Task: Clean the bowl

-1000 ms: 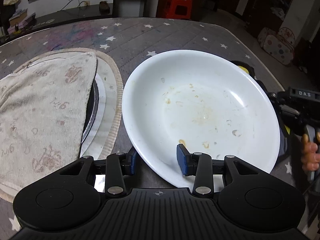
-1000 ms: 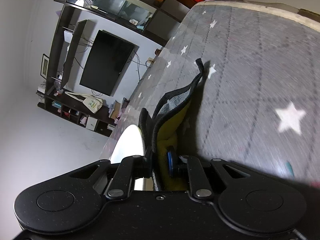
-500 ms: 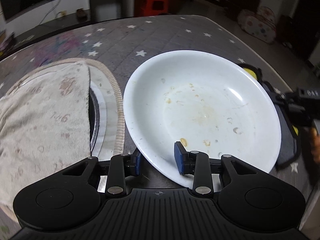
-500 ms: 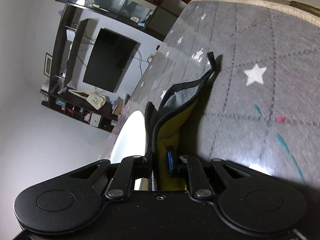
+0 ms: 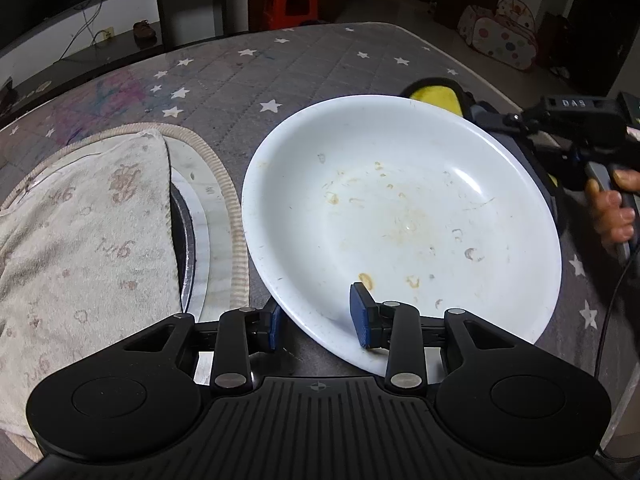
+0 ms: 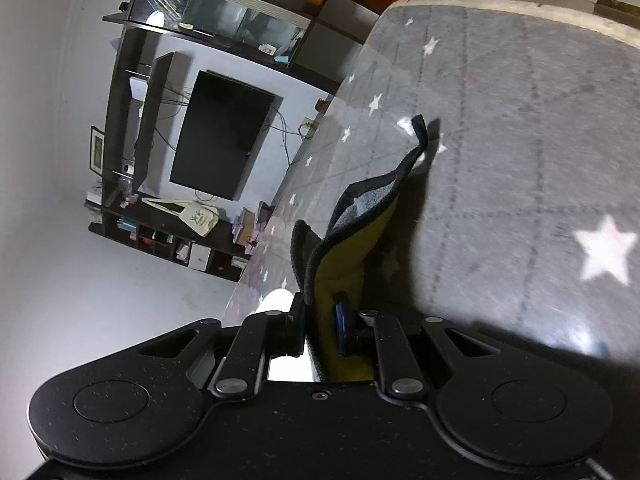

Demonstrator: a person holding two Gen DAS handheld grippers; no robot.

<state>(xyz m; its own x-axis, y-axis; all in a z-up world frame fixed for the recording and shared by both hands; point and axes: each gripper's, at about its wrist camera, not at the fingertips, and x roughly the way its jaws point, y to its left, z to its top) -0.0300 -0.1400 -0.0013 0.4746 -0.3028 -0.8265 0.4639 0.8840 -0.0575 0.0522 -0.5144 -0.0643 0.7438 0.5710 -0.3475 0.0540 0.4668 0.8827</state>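
A wide white bowl (image 5: pixel 400 208) with brown food stains is tilted up off the grey starred tablecloth. My left gripper (image 5: pixel 318 318) is shut on its near rim, one blue pad inside the bowl, the other under it. My right gripper (image 6: pixel 320 326) is shut on a yellow and grey cloth (image 6: pixel 356 248) with black edging, held beside the bowl's right rim. The cloth (image 5: pixel 436 94) peeks out behind the bowl in the left wrist view, where the right gripper's body (image 5: pixel 580 128) and a hand also show. A sliver of the bowl (image 6: pixel 274 300) shows in the right wrist view.
A beige patterned towel (image 5: pixel 80 232) lies over a round mat with a rope rim (image 5: pixel 224 184) left of the bowl. The table's far edge (image 5: pixel 460 52) curves behind. A red stool (image 5: pixel 294 0), a TV (image 6: pixel 222 136) and shelves stand beyond.
The bowl has risen and tilted a little in my left gripper. The right gripper with the cloth has shifted beside the bowl's right rim.
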